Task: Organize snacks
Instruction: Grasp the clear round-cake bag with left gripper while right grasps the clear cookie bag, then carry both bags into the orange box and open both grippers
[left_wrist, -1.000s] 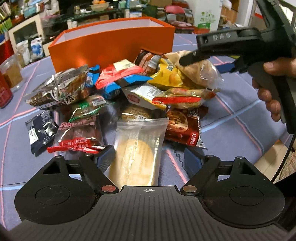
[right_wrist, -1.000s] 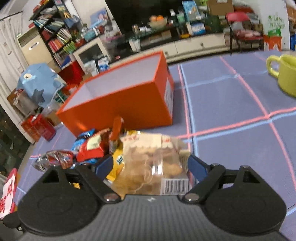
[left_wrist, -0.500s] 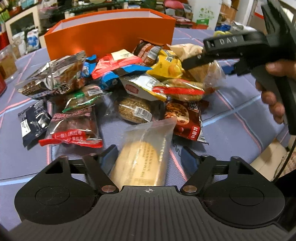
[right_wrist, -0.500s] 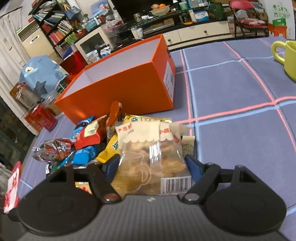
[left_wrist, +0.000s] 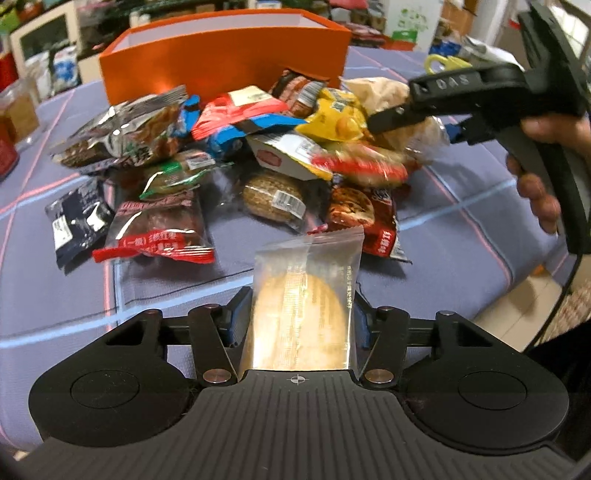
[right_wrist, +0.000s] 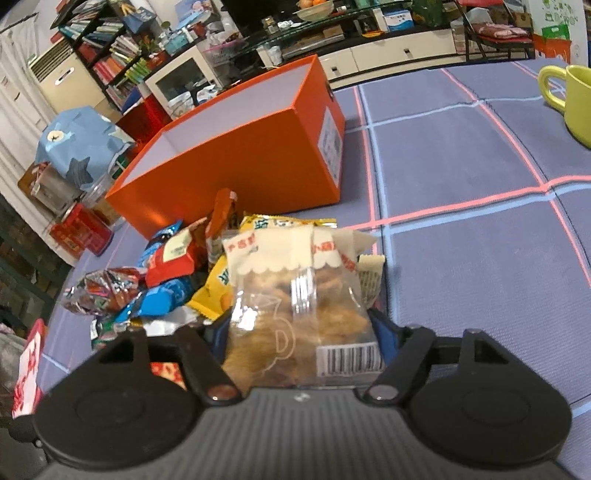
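you have a snack pinched in each tool, which looks like the pick-up step before carrying both to the box. nearest you, your left gripper has just been closing and now clamps the clear pale biscuit packet by its sides, the blue pads pressed against the wrapper so its far end sticks up off the cloth. just beyond those fingers lies the snack pile, loose and overlapping on the purple tablecloth, with a red-labelled packet ahead to the left.

your right gripper has also just been closing, and sits tight on the clear cookie bag at the pile's right edge, jaws fairly wide because the bag is bulky. past both tools, behind the pile, the orange box stands open-topped and looks empty from here, likely where these go. farther right of your right tool sits a yellow-green mug, well apart.
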